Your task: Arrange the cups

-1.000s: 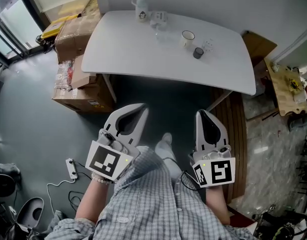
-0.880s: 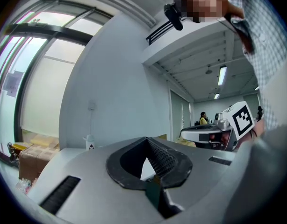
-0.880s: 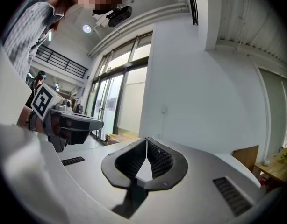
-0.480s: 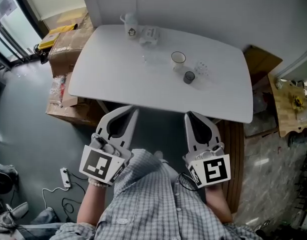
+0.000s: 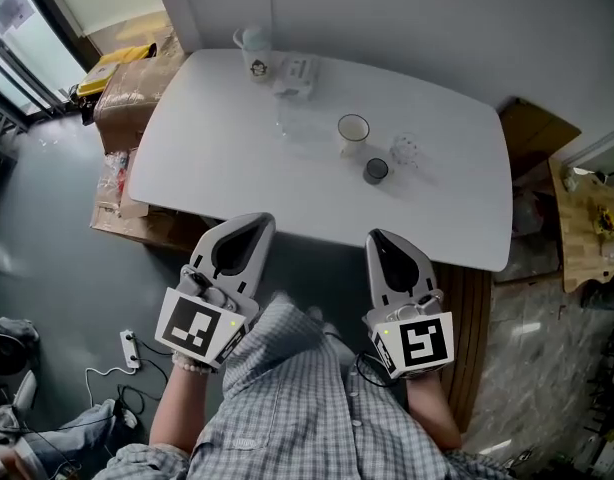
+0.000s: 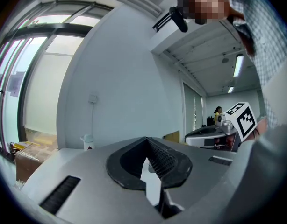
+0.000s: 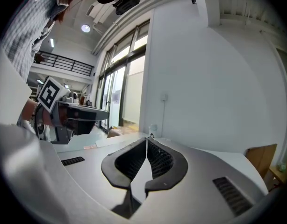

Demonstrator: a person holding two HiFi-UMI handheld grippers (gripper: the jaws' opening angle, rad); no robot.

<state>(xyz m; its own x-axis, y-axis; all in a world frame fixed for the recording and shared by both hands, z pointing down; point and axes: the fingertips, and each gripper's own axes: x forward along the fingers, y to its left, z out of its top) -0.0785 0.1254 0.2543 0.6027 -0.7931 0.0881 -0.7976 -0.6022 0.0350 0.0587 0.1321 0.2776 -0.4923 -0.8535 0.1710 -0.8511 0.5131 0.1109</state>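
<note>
On the white table [image 5: 227,168] stand several cups. A white mug [image 5: 252,40] with a dark logo is at the far left corner, with clear glassware [image 5: 297,71] beside it. Near the middle are a cream cup [image 5: 353,130], a small dark cup [image 5: 376,171] and a clear glass [image 5: 405,149]. My left gripper [image 5: 264,218] and right gripper [image 5: 375,236] hover side by side at the table's near edge, both shut and empty. The left gripper [image 6: 146,140] points over the tabletop, with the white mug [image 6: 87,141] far off. The right gripper [image 7: 147,138] also shows its jaws together.
Cardboard boxes [image 5: 127,78] are stacked on the floor left of the table. A brown box [image 5: 532,128] and a wooden bench [image 5: 587,208] stand to the right. A power strip [image 5: 129,349] with cables lies on the floor at lower left. A wall runs behind the table.
Both grippers have moved forward from over the floor to the table's near edge. Their jaws stayed shut and the cups have not moved.
</note>
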